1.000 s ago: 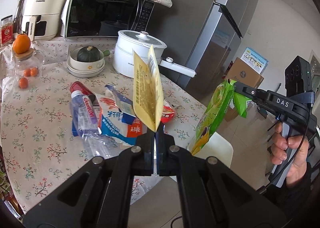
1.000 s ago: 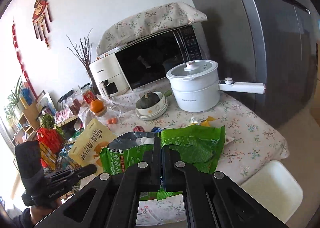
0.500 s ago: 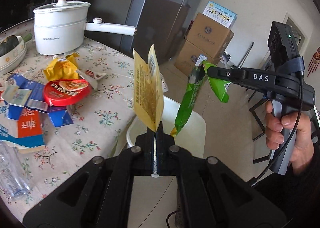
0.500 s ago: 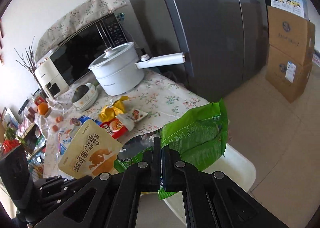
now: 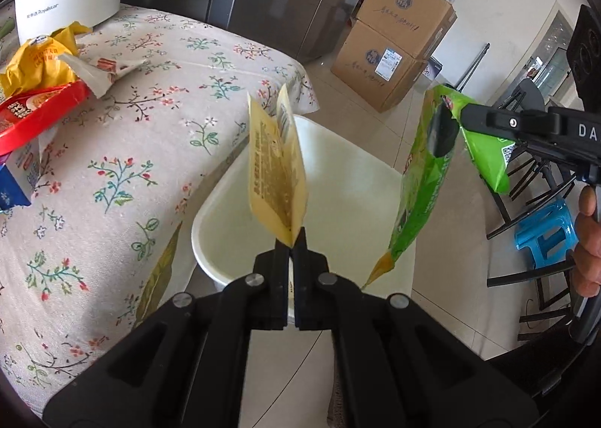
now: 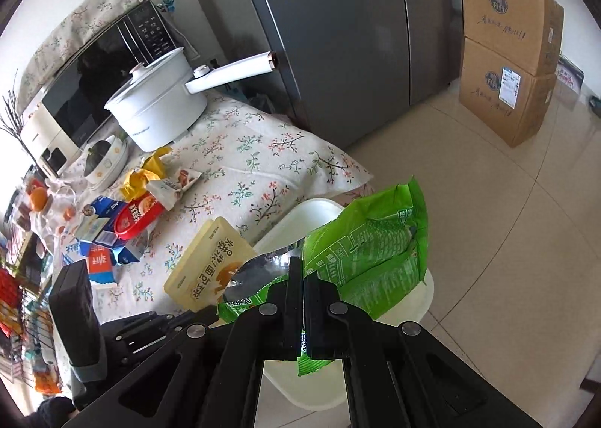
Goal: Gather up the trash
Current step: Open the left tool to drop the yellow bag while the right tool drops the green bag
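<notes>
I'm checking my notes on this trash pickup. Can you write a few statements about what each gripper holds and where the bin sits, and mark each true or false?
1. The left gripper is shut on a yellow packet. True.
2. The right gripper is open with nothing in it. False: it pinches a green bag.
3. The white bin stands on the table. False: it sits on the floor beside the table.
4. Wrappers lie on the table. True.

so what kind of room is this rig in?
Most likely a home kitchen or dining corner: a tall grey fridge, a microwave under a floral cover, and a white electric pot on a table with a floral cloth.
</notes>
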Demonstrator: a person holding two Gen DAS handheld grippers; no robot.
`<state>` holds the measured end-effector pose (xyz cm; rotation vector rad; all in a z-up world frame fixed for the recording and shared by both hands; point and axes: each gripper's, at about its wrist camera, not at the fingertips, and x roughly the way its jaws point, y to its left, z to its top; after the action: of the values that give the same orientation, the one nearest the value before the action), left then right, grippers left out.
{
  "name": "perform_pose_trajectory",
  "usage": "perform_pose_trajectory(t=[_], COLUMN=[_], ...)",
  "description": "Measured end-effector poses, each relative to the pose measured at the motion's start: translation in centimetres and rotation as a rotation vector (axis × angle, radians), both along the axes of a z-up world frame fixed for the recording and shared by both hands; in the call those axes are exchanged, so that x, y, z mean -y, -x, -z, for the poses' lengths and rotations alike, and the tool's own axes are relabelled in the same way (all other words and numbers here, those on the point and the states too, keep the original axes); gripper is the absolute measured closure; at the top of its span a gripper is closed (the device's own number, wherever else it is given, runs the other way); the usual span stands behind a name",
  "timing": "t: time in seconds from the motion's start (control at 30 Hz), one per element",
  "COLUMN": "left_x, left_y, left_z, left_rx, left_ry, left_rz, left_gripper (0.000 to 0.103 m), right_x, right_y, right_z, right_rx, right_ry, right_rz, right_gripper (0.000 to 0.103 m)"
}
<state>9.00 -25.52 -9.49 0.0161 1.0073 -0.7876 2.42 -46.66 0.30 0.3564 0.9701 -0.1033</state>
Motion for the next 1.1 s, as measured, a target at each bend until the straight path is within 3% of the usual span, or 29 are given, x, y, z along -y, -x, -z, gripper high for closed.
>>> perform_pose_trajectory(t=[0.1, 0.13, 0.2, 0.27, 0.43, 0.87, 0.97, 1.03, 1.1], left_x=[-0.4, -0.5, -0.8, -1.9, -5.3, -14.3, -16.7, -18.4, -20.2], left_y=[0.4, 0.4, 0.6, 0.9, 0.7, 0.9, 0.8, 0.8, 0.7], left_z=[0.3, 0.2, -0.4, -1.2, -3.2, -8.3, -9.1, -9.5, -9.8], left_rx=[-0.01, -0.007, 0.008, 0.043, 0.062, 0.128, 0.138, 0.139, 0.134], left_ry=[-0.019, -0.032, -0.076, -0.095, -0.142, -0.13, -0.139, -0.14, -0.14], left_rz=[0.009, 0.014, 0.012, -0.013, -0.097, -0.233, -0.275, -0.311, -0.351], left_gripper=[0.099, 0.094, 0.053, 0.036, 0.024, 0.005, 0.004, 0.002, 0.001], right_x=[-0.3, -0.3, -0.3, -0.3, -0.7, -2.8, -3.3, -4.2, -5.4], right_y=[-0.2, -0.2, -0.3, -0.5, -1.0, -3.7, -4.0, -4.1, -4.2], right_z=[0.4, 0.5, 0.8, 0.9, 1.5, 4.8, 4.5, 3.7, 2.7], right_rx=[-0.012, -0.017, -0.025, -0.03, -0.047, -0.162, -0.165, -0.139, -0.102], right_ry=[0.006, 0.006, 0.009, 0.009, 0.014, 0.073, 0.056, 0.042, 0.036], right_rz=[0.004, 0.007, 0.011, 0.014, 0.021, 0.052, 0.07, 0.059, 0.043], right_gripper=[0.102, 0.102, 0.102, 0.102, 0.102, 0.1, 0.08, 0.049, 0.039])
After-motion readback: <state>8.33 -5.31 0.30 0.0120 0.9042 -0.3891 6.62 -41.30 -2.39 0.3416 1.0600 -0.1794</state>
